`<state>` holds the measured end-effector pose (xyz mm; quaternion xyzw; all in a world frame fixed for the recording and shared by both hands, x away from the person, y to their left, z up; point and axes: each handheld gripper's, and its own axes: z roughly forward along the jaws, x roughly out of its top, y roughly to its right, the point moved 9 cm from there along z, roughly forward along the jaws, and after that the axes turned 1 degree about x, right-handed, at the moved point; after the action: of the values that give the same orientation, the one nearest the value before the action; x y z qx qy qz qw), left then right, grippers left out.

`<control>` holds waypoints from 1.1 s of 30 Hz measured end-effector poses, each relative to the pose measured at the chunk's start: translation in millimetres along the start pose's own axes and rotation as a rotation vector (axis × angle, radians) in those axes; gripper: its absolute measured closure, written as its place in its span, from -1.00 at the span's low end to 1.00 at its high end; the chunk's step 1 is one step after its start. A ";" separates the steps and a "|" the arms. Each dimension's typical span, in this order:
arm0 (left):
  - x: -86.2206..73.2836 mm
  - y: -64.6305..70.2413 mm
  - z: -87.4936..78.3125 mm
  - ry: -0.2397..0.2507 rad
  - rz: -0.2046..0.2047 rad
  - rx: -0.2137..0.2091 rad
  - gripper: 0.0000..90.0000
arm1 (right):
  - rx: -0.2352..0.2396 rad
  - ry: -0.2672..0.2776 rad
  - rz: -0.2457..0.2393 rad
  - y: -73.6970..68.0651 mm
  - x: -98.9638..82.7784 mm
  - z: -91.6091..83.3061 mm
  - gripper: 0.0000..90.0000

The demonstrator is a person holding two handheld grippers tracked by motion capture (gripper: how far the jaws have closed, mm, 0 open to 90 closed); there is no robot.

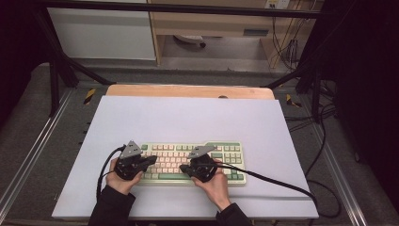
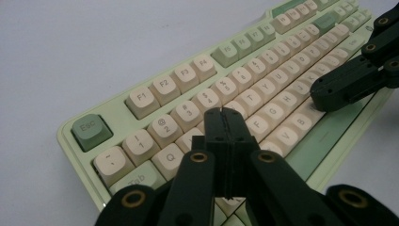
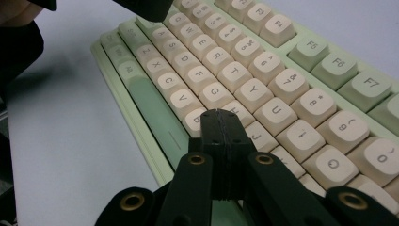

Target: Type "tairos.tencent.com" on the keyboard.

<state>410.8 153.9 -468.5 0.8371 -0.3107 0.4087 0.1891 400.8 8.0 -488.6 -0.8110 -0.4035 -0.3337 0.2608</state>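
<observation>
High view: my left gripper (image 1: 151,161) and right gripper (image 1: 184,168) both hover over the keyboard (image 1: 233,162), which lies near my edge of the white table sheet (image 1: 188,117). In the left gripper view my 2 jaws are pressed together with nothing between them, the tip (image 2: 224,113) low over the keys near E and R; whether it touches I cannot tell. In the right gripper view the jaws are likewise together and empty, tip (image 3: 219,114) over the keys by H and N. The keyboard is pale green with cream keycaps and green Esc, Tab and function keys.
</observation>
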 end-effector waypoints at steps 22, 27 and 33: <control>2.1 1.5 -2.4 0.009 0.004 -0.001 1.00 | -0.016 0.027 -0.025 3.7 9.4 -27.2 1.00; 2.0 2.8 -1.9 0.008 0.003 -0.004 1.00 | -0.030 0.038 0.003 15.3 4.6 -42.3 1.00; 1.4 5.0 -0.6 0.003 0.007 -0.008 1.00 | -0.042 0.049 0.039 26.6 -5.9 -54.4 1.00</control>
<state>407.7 150.1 -466.7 0.8345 -0.3152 0.4093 0.1916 402.2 -46.8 -462.2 -0.8155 -0.3741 -0.3569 0.2599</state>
